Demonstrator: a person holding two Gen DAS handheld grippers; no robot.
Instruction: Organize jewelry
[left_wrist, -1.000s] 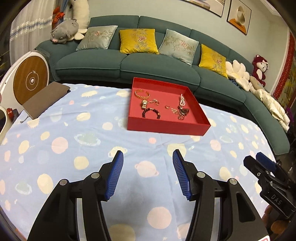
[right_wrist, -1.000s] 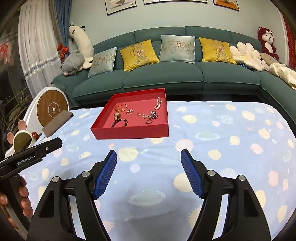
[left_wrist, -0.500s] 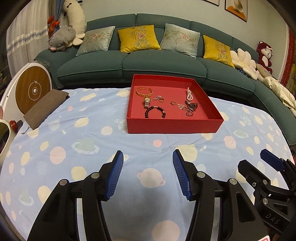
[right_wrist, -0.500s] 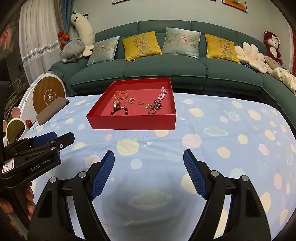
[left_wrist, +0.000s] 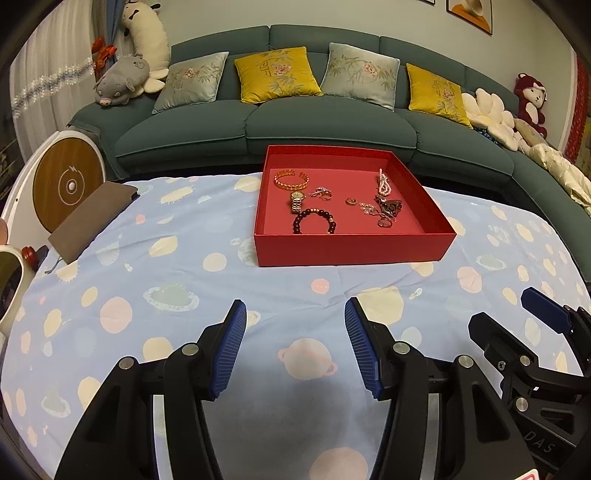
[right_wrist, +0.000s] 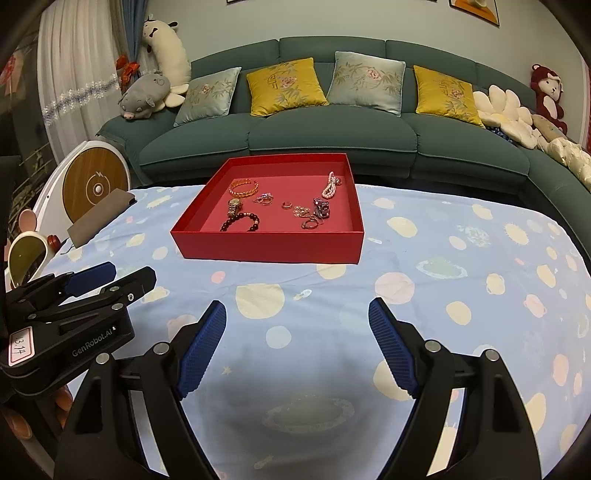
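Note:
A shallow red tray (left_wrist: 351, 251) (right_wrist: 266, 249) sits on the planet-print blue cloth, ahead of both grippers. It holds loose jewelry: a gold bangle (left_wrist: 291, 180) (right_wrist: 243, 187), a gold watch (left_wrist: 296, 201) (right_wrist: 233, 206), a dark bead bracelet (left_wrist: 314, 220) (right_wrist: 240, 222), a pearl strand (left_wrist: 384, 182) (right_wrist: 330, 188), a small ring (left_wrist: 350, 201) and tangled chains (left_wrist: 386, 210) (right_wrist: 314, 214). My left gripper (left_wrist: 295, 345) is open and empty above the cloth. My right gripper (right_wrist: 297, 347) is open and empty, to its right.
A brown notebook (left_wrist: 92, 218) lies at the cloth's left edge, next to a round wood-and-white device (left_wrist: 68, 186) and a small mirror (right_wrist: 27, 254). A green sofa (left_wrist: 325, 125) with cushions and plush toys runs behind the table.
Both grippers have swung and tilted so the tray sits nearer the middle of each view and looks closer. Both stay open and empty.

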